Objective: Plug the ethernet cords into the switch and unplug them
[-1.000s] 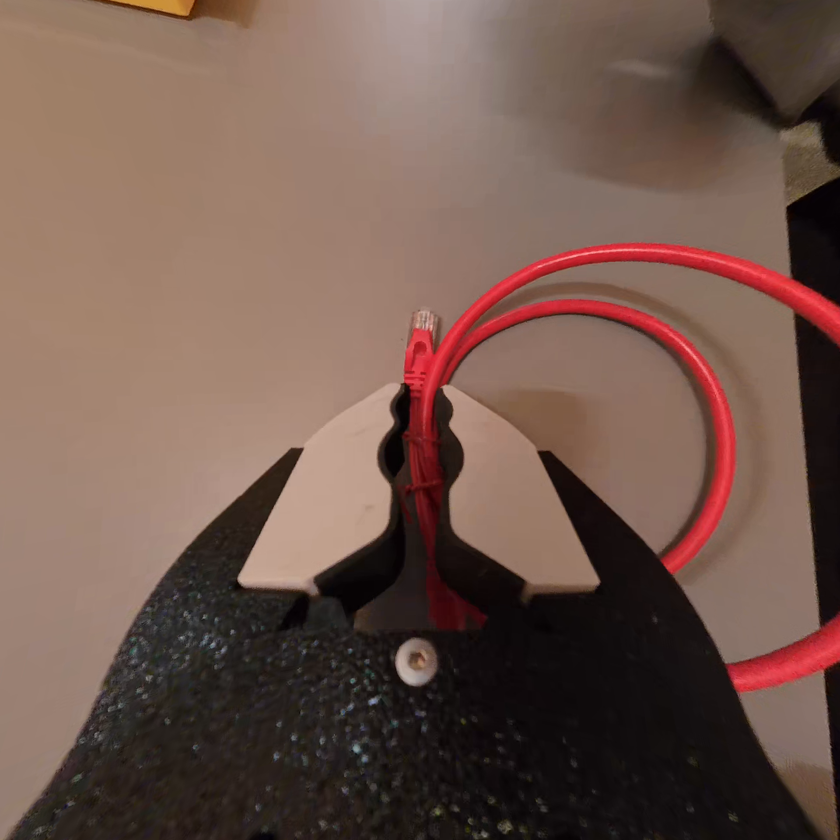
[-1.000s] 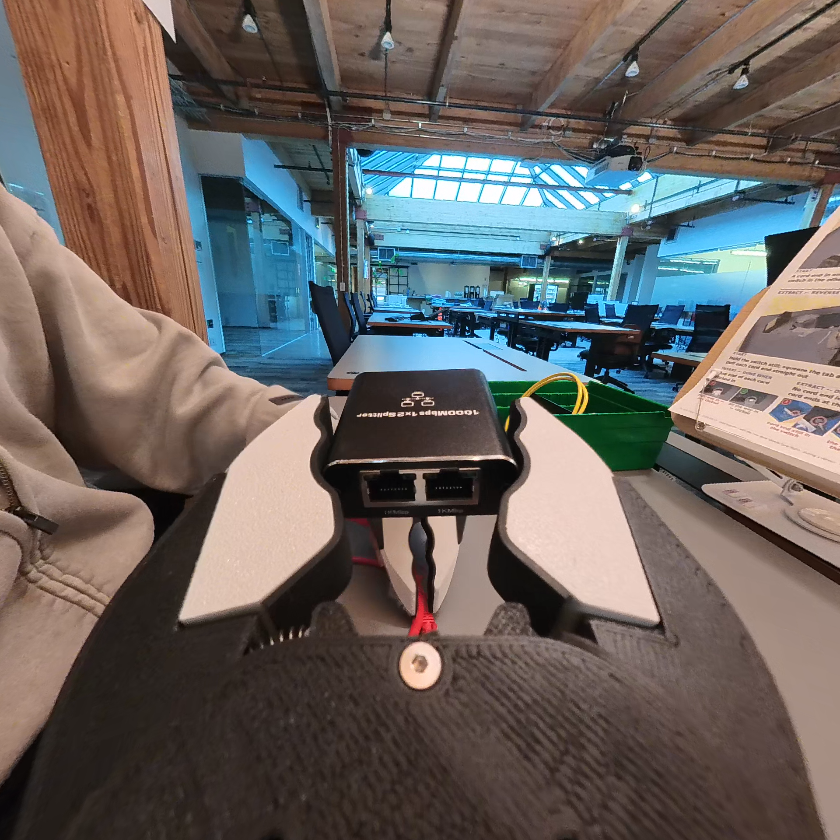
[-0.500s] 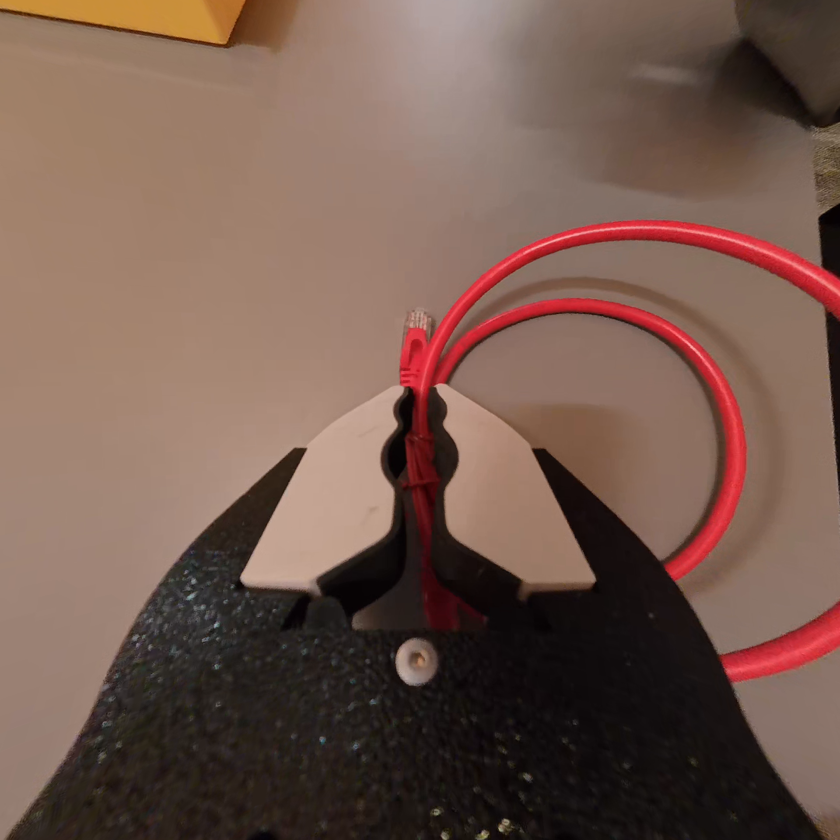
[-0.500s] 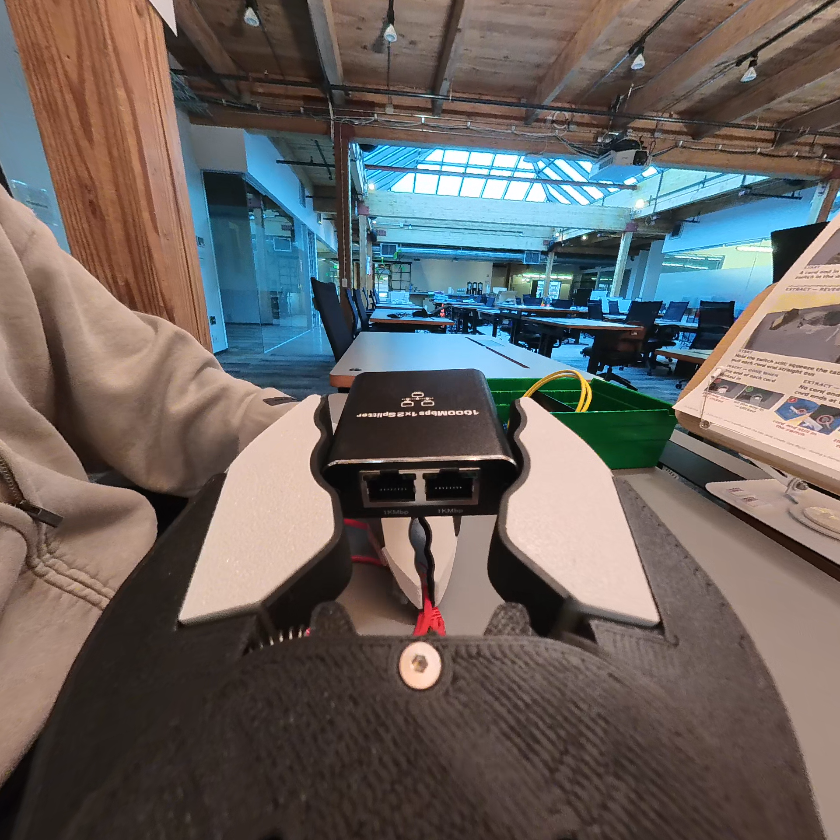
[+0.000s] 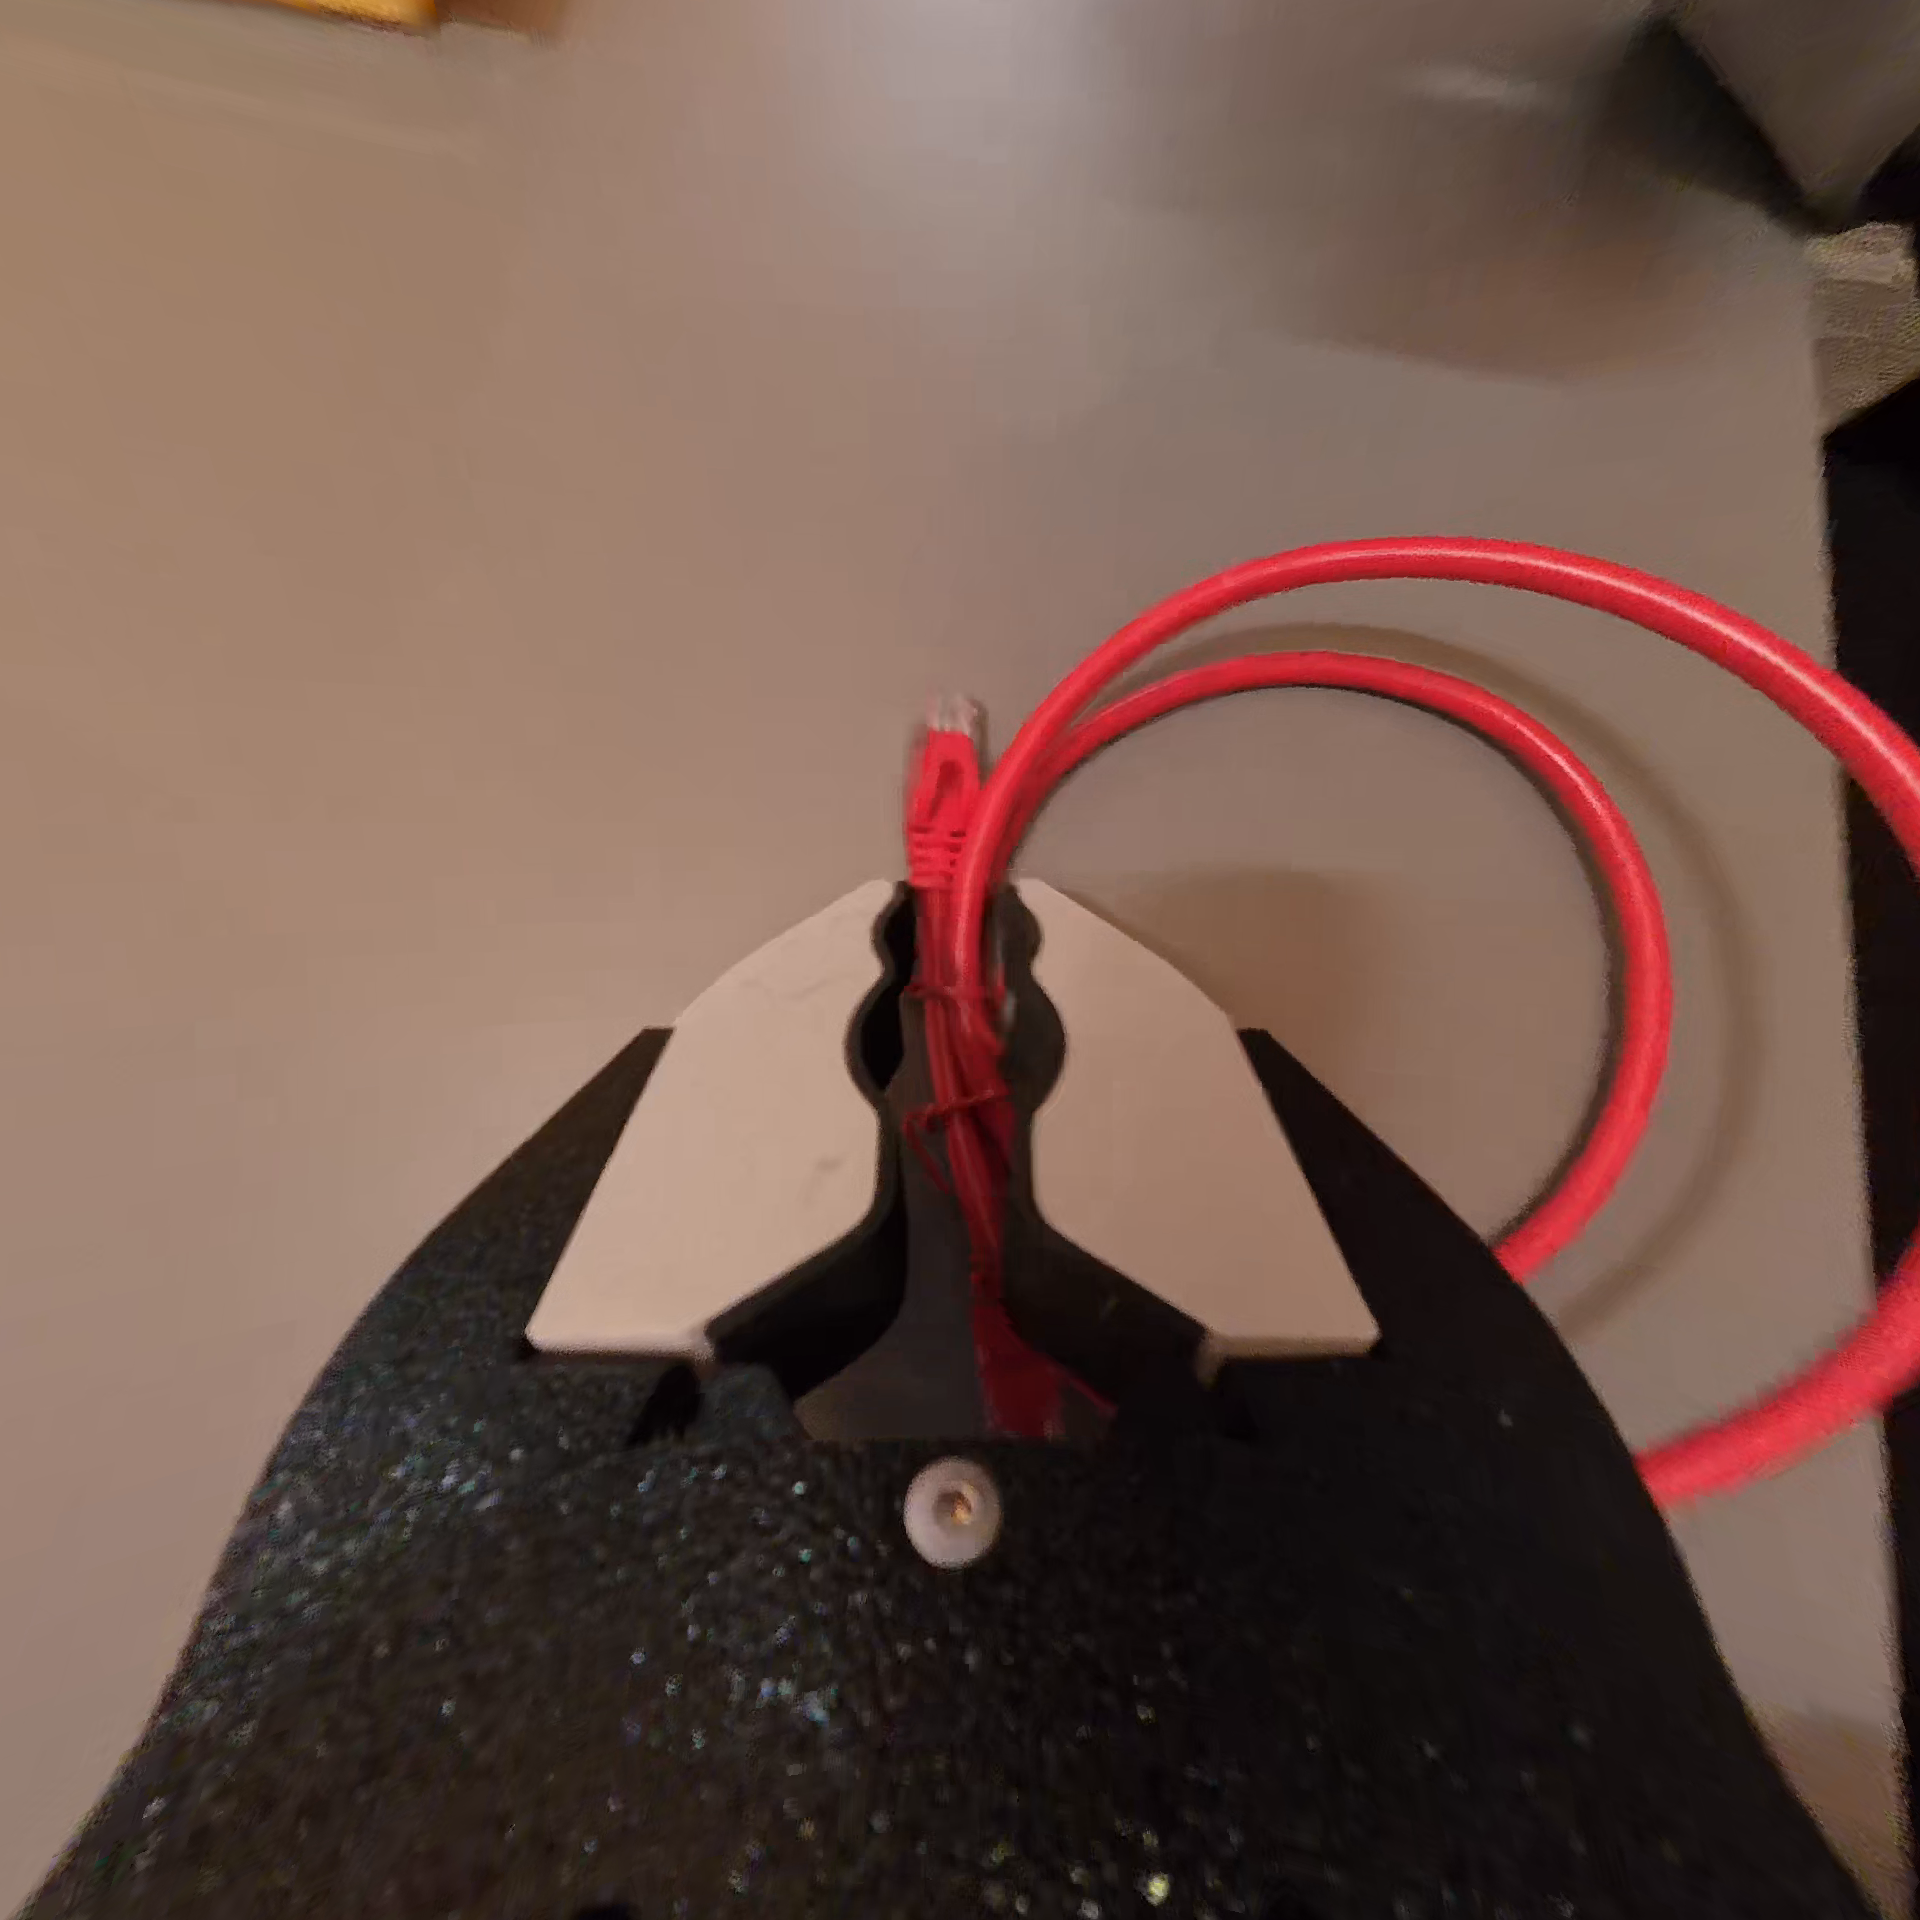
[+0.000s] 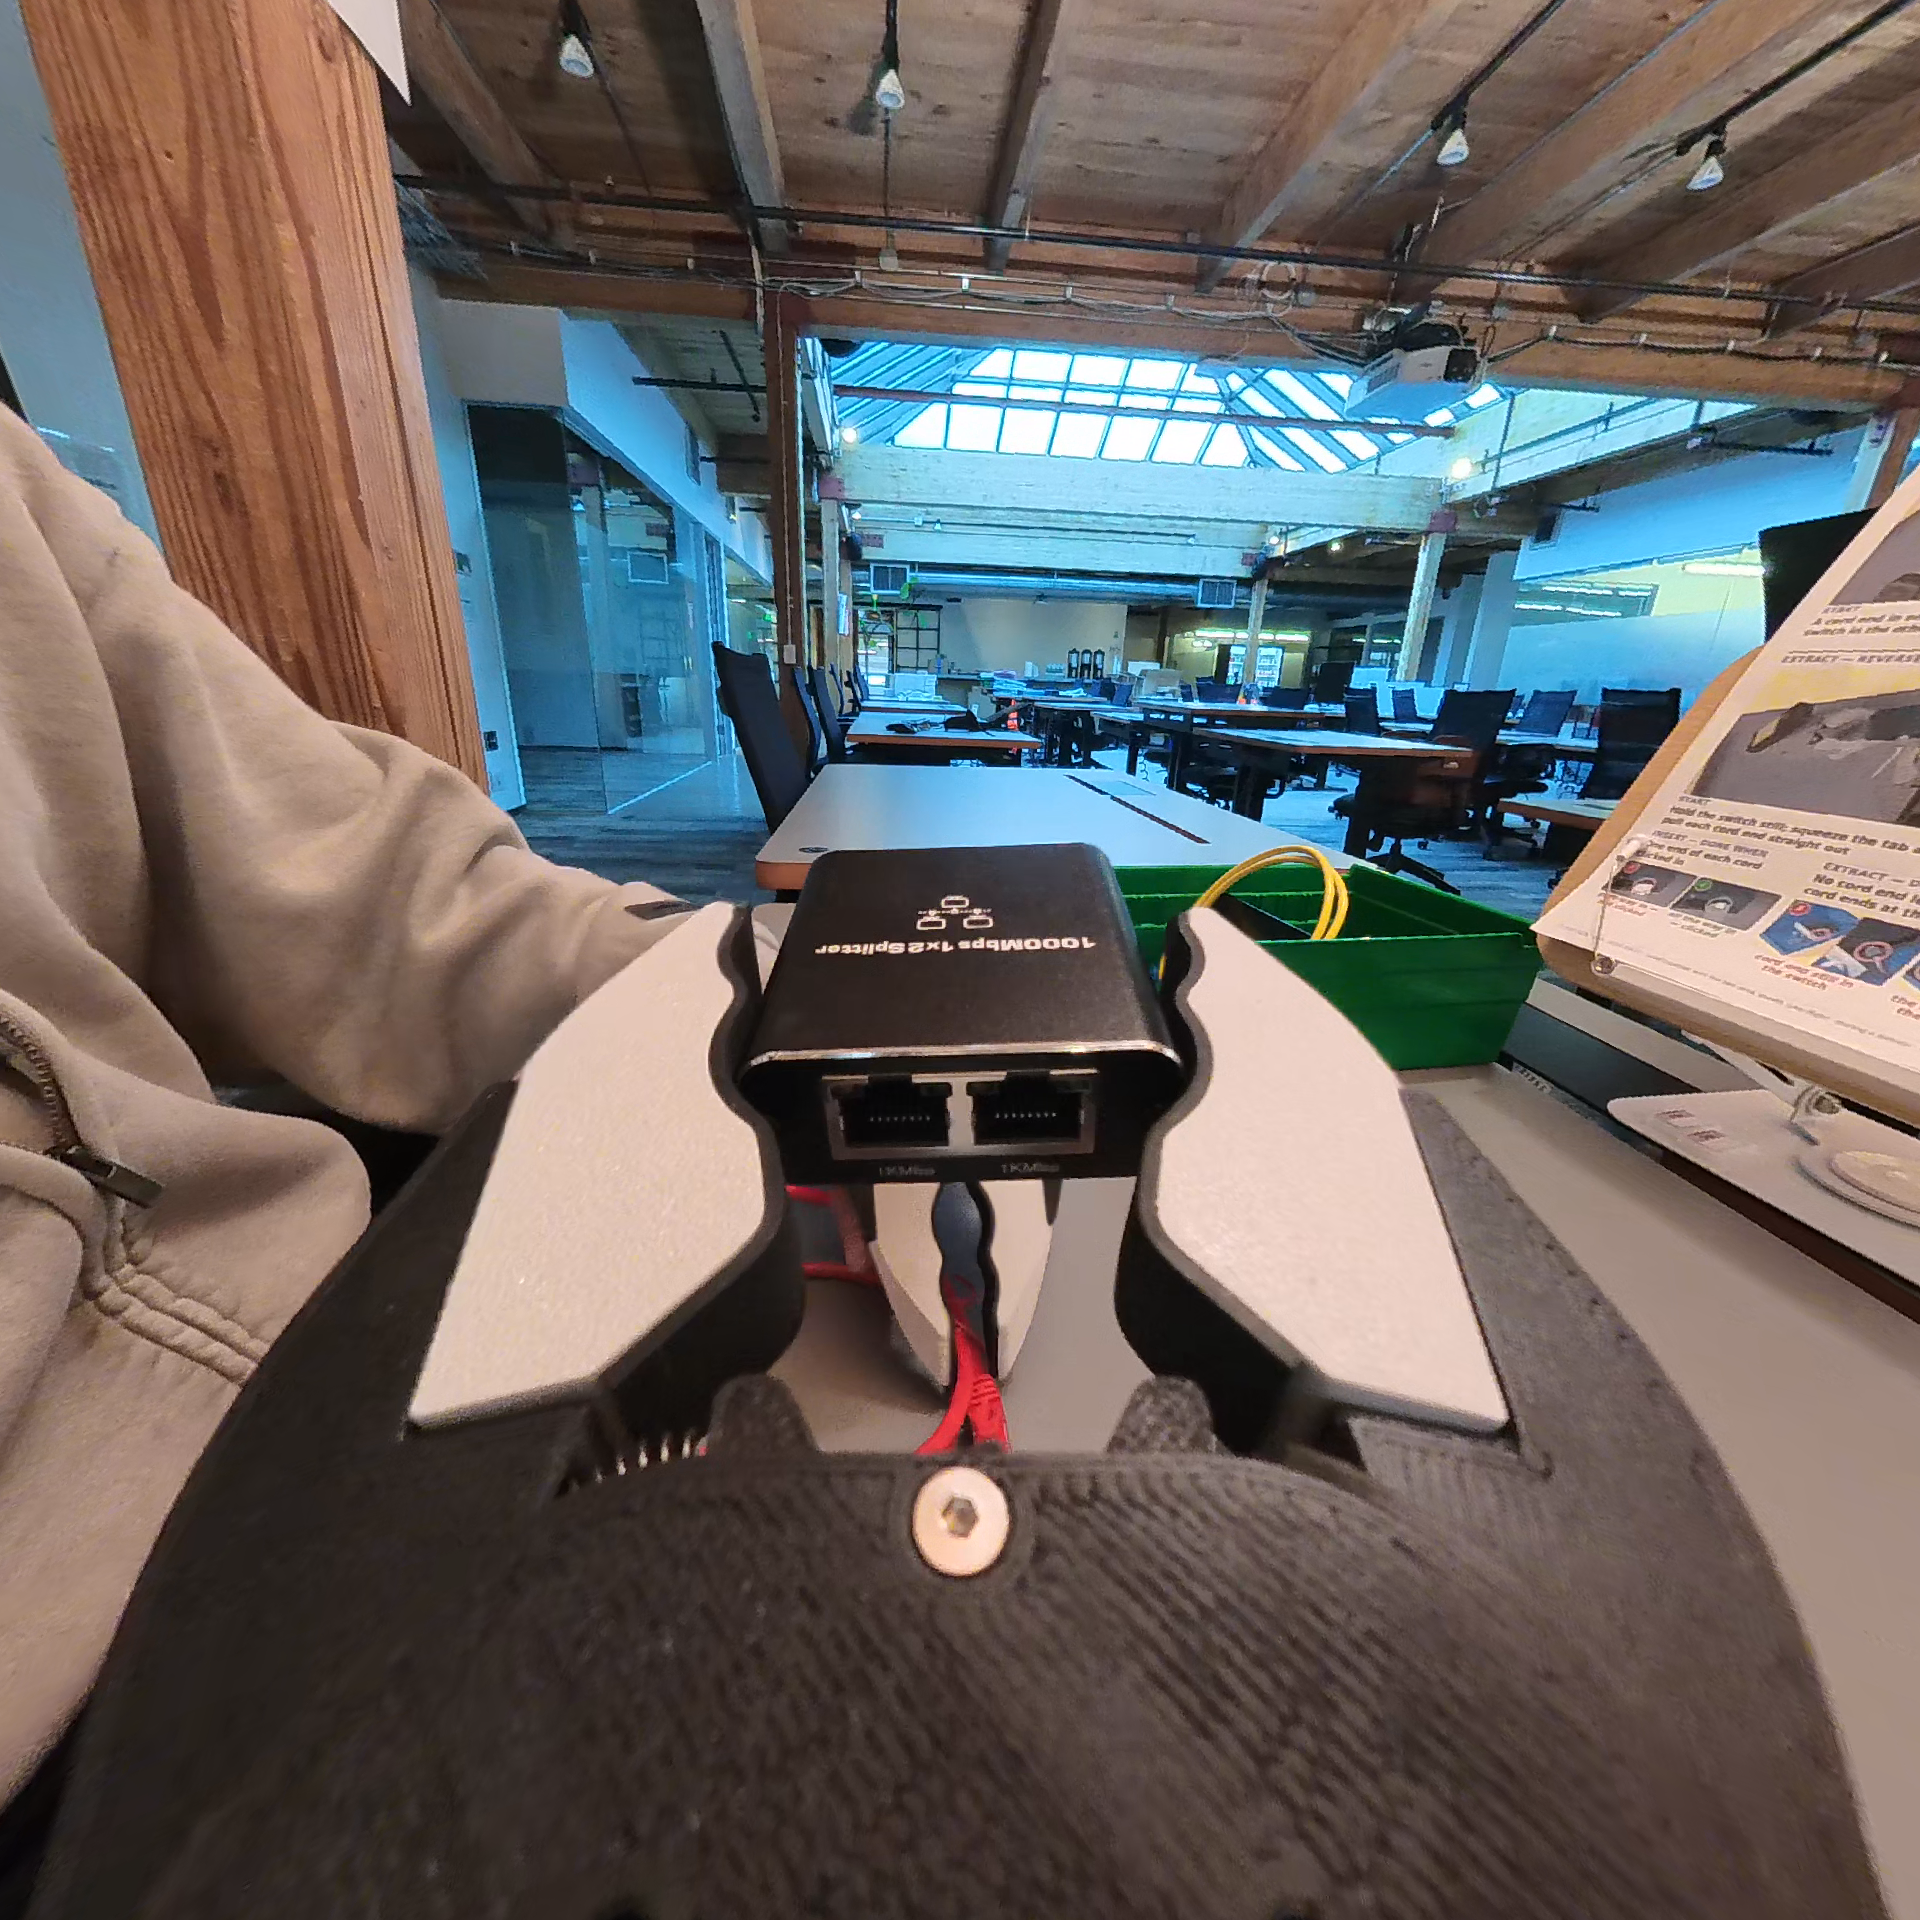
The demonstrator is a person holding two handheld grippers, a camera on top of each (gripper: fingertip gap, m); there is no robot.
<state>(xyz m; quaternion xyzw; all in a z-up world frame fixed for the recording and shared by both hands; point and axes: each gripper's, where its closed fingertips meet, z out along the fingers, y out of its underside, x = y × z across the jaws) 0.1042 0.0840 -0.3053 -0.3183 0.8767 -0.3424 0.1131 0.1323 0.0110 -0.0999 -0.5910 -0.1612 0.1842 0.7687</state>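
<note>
Hand-held gripper, left (image 5: 954, 883), pinching red ethernet cord (image 5: 1621, 935), lifted slightly higher off bench (image 5: 520, 520); right one (image 6: 961, 997) clamping black switch (image 6: 956, 997), both ports empty, insertion pending.

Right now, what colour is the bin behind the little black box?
Green: the plastic bin behind the small black switch, seen best in the right wrist view.
</note>
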